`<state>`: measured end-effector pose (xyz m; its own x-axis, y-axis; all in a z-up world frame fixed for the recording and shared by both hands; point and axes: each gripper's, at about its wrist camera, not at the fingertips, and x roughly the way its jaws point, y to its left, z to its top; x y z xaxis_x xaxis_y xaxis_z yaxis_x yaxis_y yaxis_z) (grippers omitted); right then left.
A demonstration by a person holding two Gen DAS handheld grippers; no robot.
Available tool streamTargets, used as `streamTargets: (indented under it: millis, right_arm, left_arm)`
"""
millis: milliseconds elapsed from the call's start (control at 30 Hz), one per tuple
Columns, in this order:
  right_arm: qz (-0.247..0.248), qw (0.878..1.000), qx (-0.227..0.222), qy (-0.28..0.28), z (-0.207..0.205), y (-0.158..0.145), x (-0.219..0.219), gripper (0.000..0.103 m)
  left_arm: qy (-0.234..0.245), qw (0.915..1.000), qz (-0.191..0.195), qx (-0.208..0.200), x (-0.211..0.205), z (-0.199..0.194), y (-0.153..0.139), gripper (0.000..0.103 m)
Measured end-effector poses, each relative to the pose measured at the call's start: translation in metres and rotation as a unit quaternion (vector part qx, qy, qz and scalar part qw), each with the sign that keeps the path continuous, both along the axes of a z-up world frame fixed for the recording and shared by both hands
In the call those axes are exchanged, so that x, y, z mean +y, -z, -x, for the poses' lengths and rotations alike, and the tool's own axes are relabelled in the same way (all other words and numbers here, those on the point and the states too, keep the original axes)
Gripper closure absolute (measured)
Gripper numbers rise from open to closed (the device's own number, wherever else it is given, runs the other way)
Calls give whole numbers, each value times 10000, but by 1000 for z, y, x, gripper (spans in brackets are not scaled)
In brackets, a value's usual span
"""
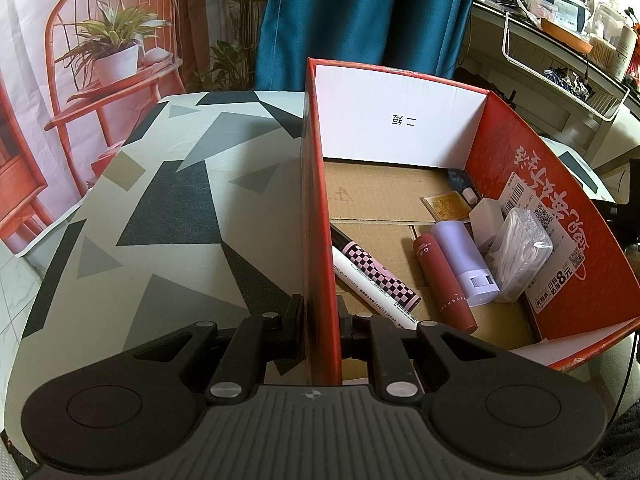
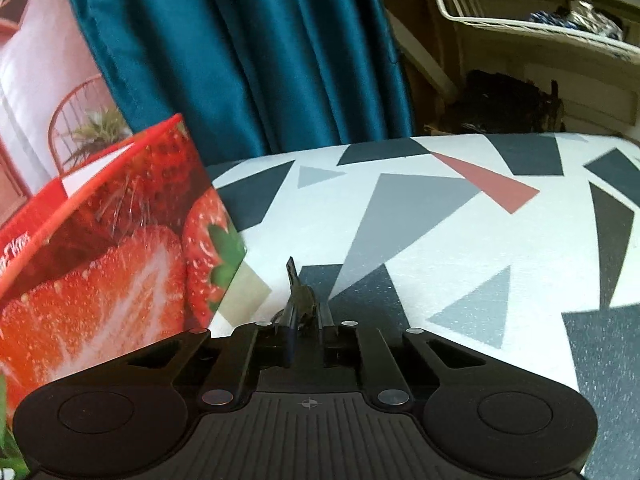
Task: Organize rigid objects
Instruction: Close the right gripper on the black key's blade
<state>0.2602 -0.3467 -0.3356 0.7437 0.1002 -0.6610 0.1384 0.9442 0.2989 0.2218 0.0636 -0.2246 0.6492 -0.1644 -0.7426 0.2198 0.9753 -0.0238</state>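
While the left gripper (image 1: 319, 322) pinches the red cardboard box's wall (image 1: 318, 216), the right gripper (image 2: 305, 330) is closed on a small dark clip-like object (image 2: 298, 294), pointing forward over the geometric-patterned bench (image 2: 440, 240).

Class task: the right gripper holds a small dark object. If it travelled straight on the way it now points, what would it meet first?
Probably the patterned tablecloth: the right gripper and small dark object point across it; strawberry box sits left. Depth unclear.

A teal curtain (image 1: 360, 20) hangs behind the geometric-patterned table (image 1: 168, 208), beside cluttered shelves (image 1: 560, 40).
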Motion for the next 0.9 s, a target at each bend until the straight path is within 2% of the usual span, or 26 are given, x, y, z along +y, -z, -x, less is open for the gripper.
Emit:
streamTargets:
  millis: [367, 633, 700, 800, 833, 900]
  right_arm:
    - [667, 9946, 119, -787, -28, -4, 31, 89]
    - [352, 9958, 121, -839, -47, -5, 31, 86]
    - [415, 9956, 134, -828, -50, -4, 33, 85]
    - [450, 9961, 88, -749, -51, -3, 33, 77]
    - [496, 9962, 76, -710, -51, -2, 34, 69]
    - [542, 9964, 128, -634, -54, 2, 32, 66]
  left_arm:
    - [2, 10000, 0, -1, 0, 0, 0, 87]
    - [0, 10000, -4, 2, 0, 0, 0, 87]
    - [2, 10000, -5, -1, 0, 0, 0, 87]
    - [6, 10000, -19, 0, 0, 0, 0, 87]
    - [10, 10000, -22, 2, 0, 0, 1, 87]
    - [9, 10000, -22, 3, 0, 0, 1, 87]
